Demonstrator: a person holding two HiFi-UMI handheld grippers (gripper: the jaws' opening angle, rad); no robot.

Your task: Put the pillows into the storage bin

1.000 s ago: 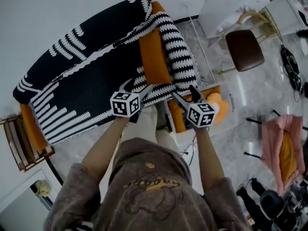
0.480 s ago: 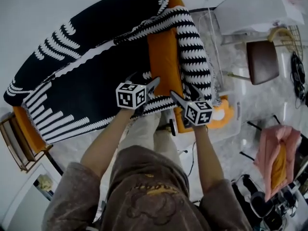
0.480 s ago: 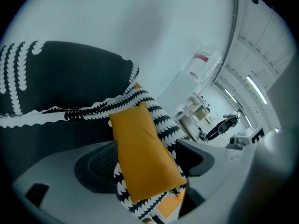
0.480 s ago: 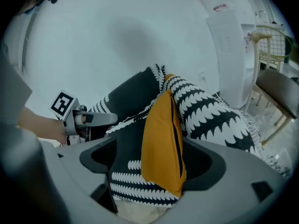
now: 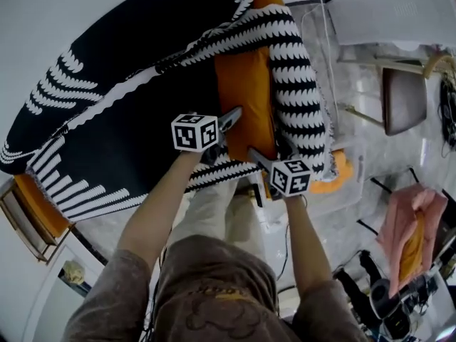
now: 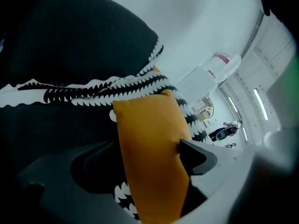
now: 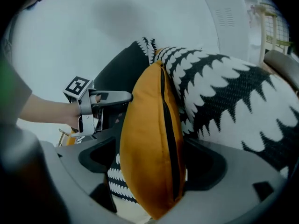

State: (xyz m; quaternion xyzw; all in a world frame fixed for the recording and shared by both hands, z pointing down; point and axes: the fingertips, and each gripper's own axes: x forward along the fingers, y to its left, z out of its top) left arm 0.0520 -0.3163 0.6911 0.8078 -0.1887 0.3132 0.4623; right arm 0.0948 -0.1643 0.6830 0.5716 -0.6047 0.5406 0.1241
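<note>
An orange pillow stands on edge on a sofa draped in a black-and-white throw. My left gripper is at its left side. In the left gripper view the pillow lies between the jaws of that gripper, which have just been opening; the right jaw touches its edge. My right gripper straddles the pillow's near, zippered edge, and its jaws have also been opening. Another orange pillow lies in the clear storage bin to the right of the sofa.
A brown chair and white furniture stand beyond the bin. A pink cloth hangs on a rack at the right. A wooden side table sits at the sofa's left end. The left gripper shows in the right gripper view.
Both grippers have come down and forward onto the orange pillow on the sofa. Their jaws now sit on either side of it, where before they hovered short of the sofa's edge.
</note>
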